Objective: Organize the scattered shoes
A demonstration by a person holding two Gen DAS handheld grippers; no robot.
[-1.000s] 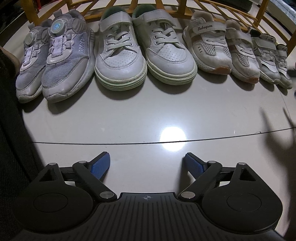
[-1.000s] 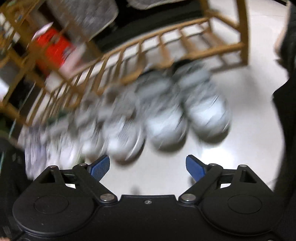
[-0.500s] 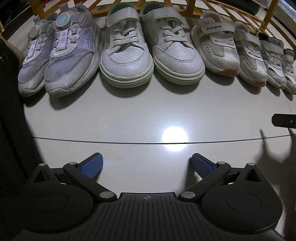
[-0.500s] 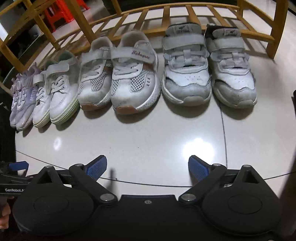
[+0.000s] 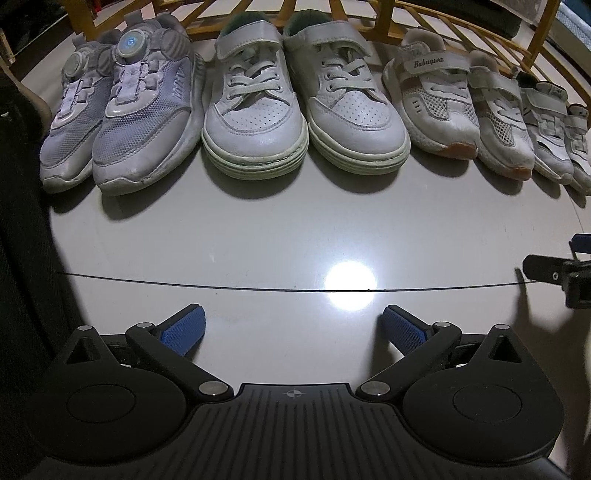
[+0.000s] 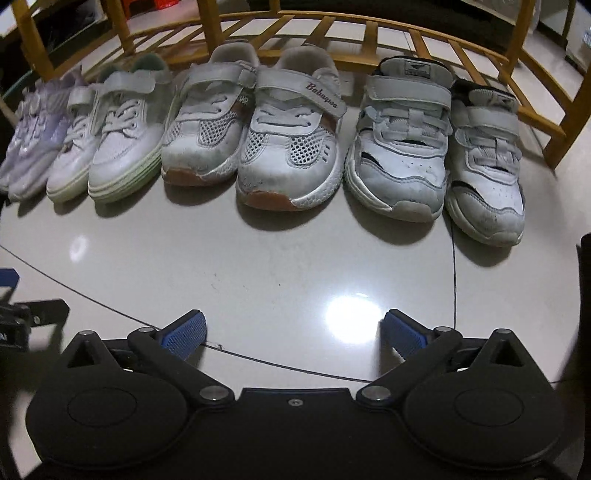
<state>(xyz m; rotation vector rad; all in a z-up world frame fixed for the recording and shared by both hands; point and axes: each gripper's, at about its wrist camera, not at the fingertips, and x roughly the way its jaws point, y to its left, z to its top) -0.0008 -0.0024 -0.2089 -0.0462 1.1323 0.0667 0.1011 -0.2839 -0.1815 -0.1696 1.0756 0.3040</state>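
Four pairs of shoes are sitting toe-out in one row on the tiled floor [image 5: 295,236] against a wooden rack [image 6: 406,35]: the lilac pair [image 5: 122,122], the green-soled pair [image 5: 303,118], the mesh pair [image 6: 255,136] and the grey-trimmed pair [image 6: 439,147], each shoe beside its partner so the line reads as sorted. The left gripper [image 5: 293,330] and right gripper [image 6: 293,330] are hovering well back, their jaws having just been opening to full width with nothing between them, probably because placing is done.
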